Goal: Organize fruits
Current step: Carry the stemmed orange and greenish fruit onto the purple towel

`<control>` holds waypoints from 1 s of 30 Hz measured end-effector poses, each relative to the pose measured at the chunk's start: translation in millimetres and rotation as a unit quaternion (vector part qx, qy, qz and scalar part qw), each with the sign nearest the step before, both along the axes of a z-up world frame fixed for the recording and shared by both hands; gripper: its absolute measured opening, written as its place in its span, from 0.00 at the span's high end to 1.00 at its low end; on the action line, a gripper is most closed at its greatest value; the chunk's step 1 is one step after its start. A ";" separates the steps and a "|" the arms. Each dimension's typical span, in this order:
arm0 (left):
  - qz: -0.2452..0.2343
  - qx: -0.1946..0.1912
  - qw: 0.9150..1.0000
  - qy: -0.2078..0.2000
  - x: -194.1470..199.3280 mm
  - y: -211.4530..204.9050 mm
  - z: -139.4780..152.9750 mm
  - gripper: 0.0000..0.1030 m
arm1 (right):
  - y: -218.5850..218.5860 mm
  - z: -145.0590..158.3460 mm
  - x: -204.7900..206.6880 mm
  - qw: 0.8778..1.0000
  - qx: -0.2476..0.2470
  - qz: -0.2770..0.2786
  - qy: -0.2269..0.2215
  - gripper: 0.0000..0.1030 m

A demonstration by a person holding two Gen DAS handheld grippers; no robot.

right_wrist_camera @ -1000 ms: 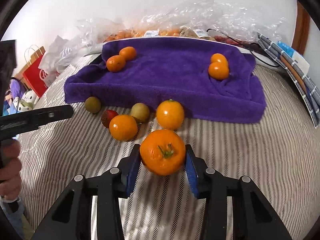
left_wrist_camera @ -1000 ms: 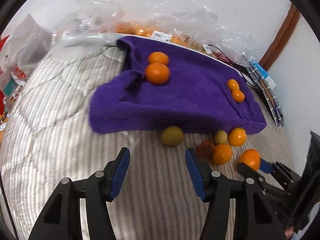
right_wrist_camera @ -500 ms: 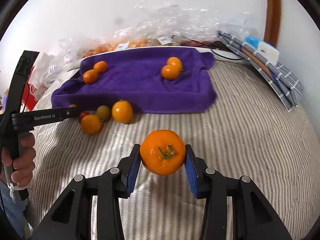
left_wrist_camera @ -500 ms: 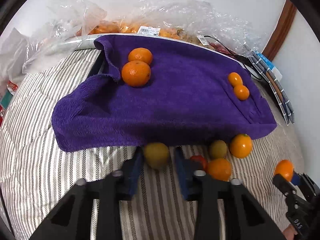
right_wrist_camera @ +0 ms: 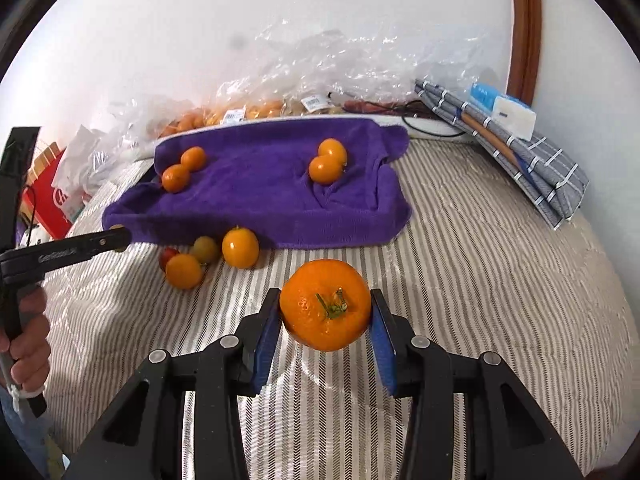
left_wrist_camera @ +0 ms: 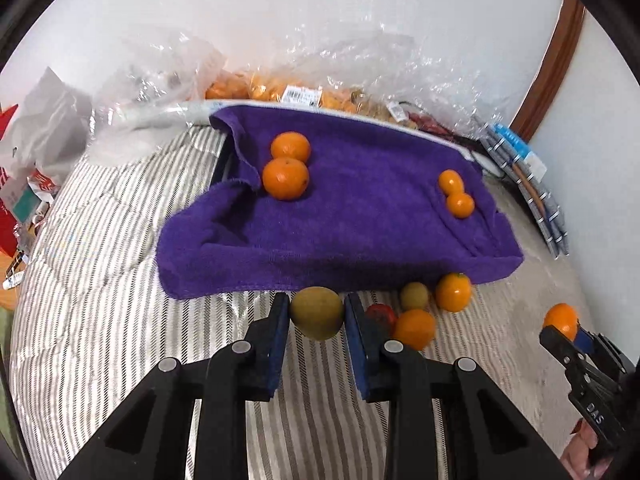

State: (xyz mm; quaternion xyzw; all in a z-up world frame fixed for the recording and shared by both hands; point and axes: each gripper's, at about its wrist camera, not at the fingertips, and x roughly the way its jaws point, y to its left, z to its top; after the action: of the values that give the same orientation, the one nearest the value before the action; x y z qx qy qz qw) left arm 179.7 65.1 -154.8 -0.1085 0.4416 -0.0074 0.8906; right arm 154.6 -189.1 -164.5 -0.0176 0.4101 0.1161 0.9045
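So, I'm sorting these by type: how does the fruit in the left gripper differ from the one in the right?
The green fruit in the left gripper is dull olive; the orange fruit in the right gripper is bright and glossy. The green fruit looks smooth and stemless from here; the orange fruit shows a green stem stub. Both are round and pinched between blue fingers.
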 end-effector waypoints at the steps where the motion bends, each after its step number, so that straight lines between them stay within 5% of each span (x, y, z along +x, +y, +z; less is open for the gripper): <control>1: 0.000 -0.003 1.000 -0.003 -2.8 0.8 4.1 0.74 | 0.0 4.2 -1.4 1.000 0.000 -0.002 -0.003 0.59; 13: -0.007 -0.030 0.999 -0.035 -11.4 0.1 40.8 0.74 | 4.1 41.8 -6.3 0.999 -0.007 -0.016 -0.033 0.59; 30: 0.002 -0.025 0.998 -0.049 14.8 19.2 51.8 0.74 | 11.1 60.1 28.3 0.998 -0.006 -0.020 -0.054 0.59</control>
State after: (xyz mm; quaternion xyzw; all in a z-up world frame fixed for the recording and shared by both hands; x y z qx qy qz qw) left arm 194.4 84.3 -102.9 -0.1311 0.3968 -0.0217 0.9083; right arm 182.9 -178.0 -104.3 -0.0210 0.3618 0.0945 0.9272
